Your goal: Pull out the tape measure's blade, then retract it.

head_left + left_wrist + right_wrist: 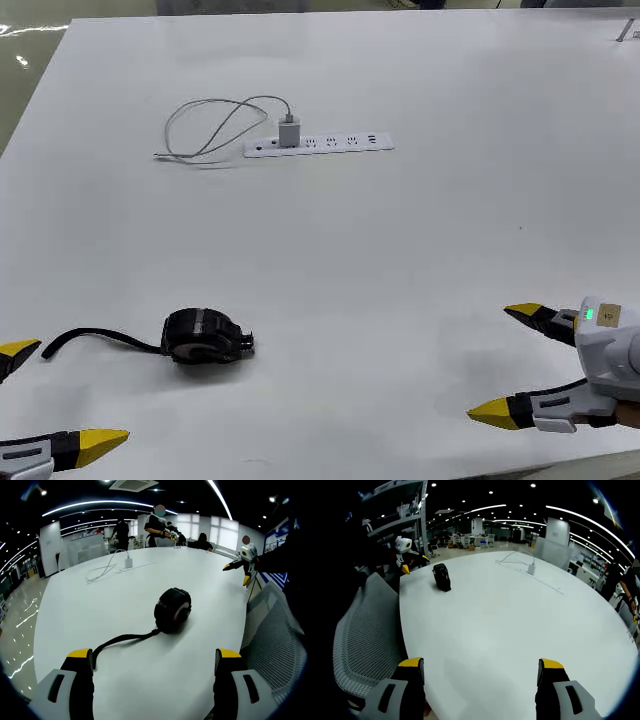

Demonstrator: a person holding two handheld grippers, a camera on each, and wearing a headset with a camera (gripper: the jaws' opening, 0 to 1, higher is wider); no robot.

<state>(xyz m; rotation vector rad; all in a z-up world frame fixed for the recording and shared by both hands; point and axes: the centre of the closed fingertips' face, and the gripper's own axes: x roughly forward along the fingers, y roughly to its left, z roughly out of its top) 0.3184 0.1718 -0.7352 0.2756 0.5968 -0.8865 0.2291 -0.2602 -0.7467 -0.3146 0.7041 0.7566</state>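
Lying lower left on table [400, 250]: tape measure [205, 337], strap [95, 338] trailing left; your left gripper [60, 400], bottom-left corner, and right gripper [505, 362], lower right, both jaws apart, empty.

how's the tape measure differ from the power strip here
The tape measure is black and rounded; the power strip is white, long and flat. The tape measure lies near the person, trailing a black strap; the power strip lies farther off with a white charger and looped cable. Both rest on the white table, untouched.
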